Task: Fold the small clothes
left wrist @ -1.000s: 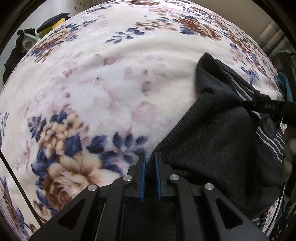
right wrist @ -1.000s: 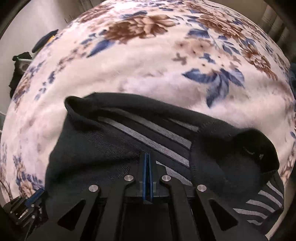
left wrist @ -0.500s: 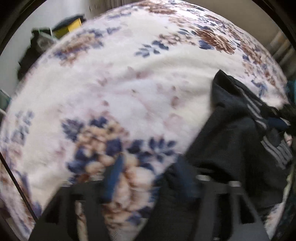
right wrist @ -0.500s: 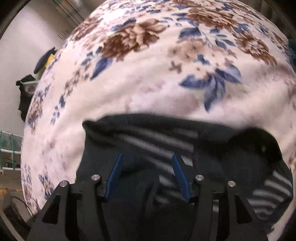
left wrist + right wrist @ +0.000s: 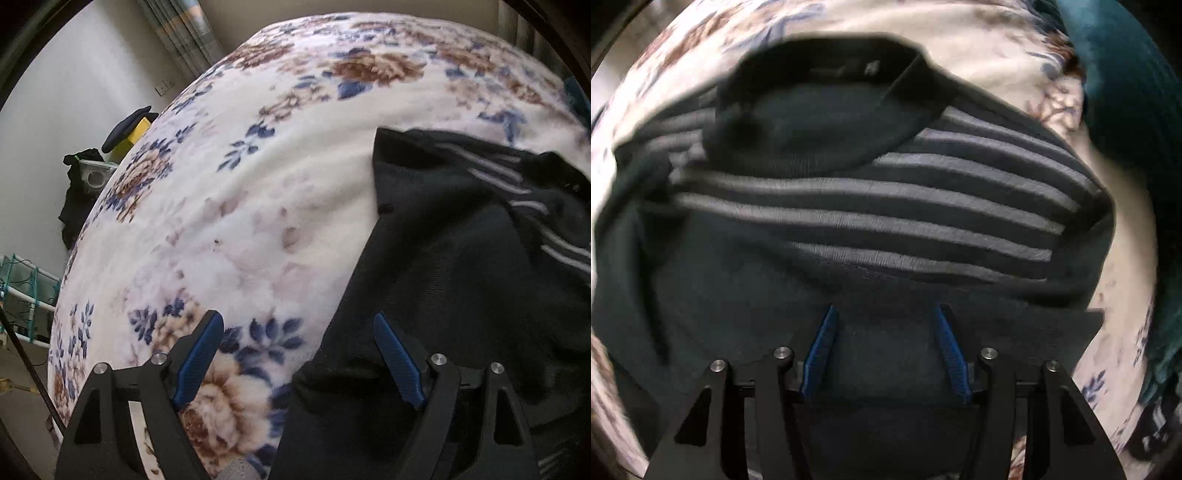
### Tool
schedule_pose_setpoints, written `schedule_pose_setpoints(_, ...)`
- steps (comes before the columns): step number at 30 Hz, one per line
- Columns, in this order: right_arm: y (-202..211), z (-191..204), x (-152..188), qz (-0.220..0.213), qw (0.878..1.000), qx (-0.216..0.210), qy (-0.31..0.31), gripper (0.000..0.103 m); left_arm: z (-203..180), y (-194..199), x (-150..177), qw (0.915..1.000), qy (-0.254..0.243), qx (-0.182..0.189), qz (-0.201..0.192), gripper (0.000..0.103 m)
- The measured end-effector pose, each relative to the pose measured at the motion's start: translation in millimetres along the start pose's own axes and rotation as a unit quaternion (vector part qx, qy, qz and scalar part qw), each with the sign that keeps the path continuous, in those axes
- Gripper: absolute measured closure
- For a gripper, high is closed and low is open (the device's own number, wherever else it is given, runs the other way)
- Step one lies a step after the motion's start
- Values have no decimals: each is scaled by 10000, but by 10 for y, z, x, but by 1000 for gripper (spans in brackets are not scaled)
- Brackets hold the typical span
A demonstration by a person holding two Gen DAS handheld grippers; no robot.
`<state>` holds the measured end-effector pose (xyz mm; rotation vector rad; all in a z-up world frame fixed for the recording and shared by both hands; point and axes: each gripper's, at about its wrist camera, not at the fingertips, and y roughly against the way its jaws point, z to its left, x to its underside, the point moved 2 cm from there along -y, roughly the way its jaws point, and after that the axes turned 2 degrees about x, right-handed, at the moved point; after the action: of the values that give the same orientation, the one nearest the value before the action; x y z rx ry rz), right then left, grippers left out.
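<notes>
having just let go of the dark striped sweater (image 5: 871,206), now lying folded on the floral blanket (image 5: 258,206), left gripper (image 5: 299,354) opening wide and empty, right gripper (image 5: 886,347) half-spread, narrowing above cloth, freeing both for the next fold.

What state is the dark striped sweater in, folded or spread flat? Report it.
Partly folded. The dark striped sweater lies on the floral blanket with plain fabric doubled over its grey stripes; the edges are bunched, not squared.
</notes>
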<state>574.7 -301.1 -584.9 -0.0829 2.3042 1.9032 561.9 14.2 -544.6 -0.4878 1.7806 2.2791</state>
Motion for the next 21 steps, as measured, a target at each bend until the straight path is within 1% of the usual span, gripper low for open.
schedule_pose_setpoints(1, 42, 23, 11, -111, 9995, 275, 88, 101, 22, -26, 14, 10000, 45, -13, 39, 20)
schedule_pose_setpoints(3, 191, -77, 44, -437, 9981, 406, -170, 101, 80, -63, 40, 9999, 123, -38, 95, 20)
schedule_pose_setpoints(4, 231, -153, 57, -514, 9969, 515, -307, 101, 123, -78, 53, 9998, 158, -99, 114, 20)
schedule_pose_setpoints(5, 251, -275, 74, -541, 9954, 630, -477, 101, 140, -77, 67, 9997, 186, -135, 108, 20)
schedule_pose_setpoints(6, 223, -413, 92, -458, 9945, 677, -652, 101, 169, -79, 77, 9996, 227, -151, 104, 20)
schedule_pose_setpoints(7, 186, -531, 120, -356, 9944, 632, -771, 101, 185, -78, 87, 9995, 260, -154, 106, 20)
schedule_pose_setpoints(8, 88, -587, 121, -84, 9953, 404, -872, 101, 208, -68, 95, 9995, 276, -161, 88, 20)
schedule_pose_setpoints(9, 15, -588, 107, 168, 9956, 105, -918, 98, 220, -51, 102, 9994, 271, -181, 75, 20)
schedule_pose_setpoints(10, -14, -587, 97, 353, 9946, -120, -968, 98, 234, -15, 112, 9995, 264, -181, 48, 20)
schedule_pose_setpoints(11, 30, -607, 88, 402, 9936, -278, -1019, 97, 250, 34, 127, 9995, 263, -156, 2, 20)
schedule_pose_setpoints(12, 140, -646, 93, 249, 9924, -484, -1100, 95, 267, 116, 152, 9996, 249, -120, -82, 20)
schedule_pose_setpoints(13, 274, -713, 117, 45, 9897, -686, -1260, 88, 275, 187, 178, 9996, 222, -92, -155, 20)
schedule_pose_setpoints(14, 454, -859, 198, -164, 9821, -934, -1627, 62, 277, 268, 208, 9996, 177, -56, -234, 20)
schedule_pose_setpoints(15, 577, -980, 295, -289, 9758, -1043, -1899, 40, 276, 363, 246, 9994, 119, -21, -335, 20)
schedule_pose_setpoints(16, 653, -1052, 383, -358, 9726, -1014, -2061, 37, 275, 430, 272, 9991, 73, -9, -407, 20)
schedule_pose_setpoints(17, 724, -1173, 542, -378, 9691, -980, -2231, 37, 269, 496, 310, 9989, 29, -16, -465, 20)
schedule_pose_setpoints(19, 714, -1313, 747, -212, 9682, -878, -2331, 37, 253, 583, 385, 9986, -15, -1, -520, 20)
schedule_pose_setpoints(20, 661, -1379, 913, -79, 9662, -904, -2411, 37, 244, 604, 416, 9986, -39, -3, -535, 20)
schedule_pose_setpoints(21, 569, -1454, 1022, 27, 9625, -1027, -2511, 37, 224, 613, 449, 9985, -82, -46, -542, 20)
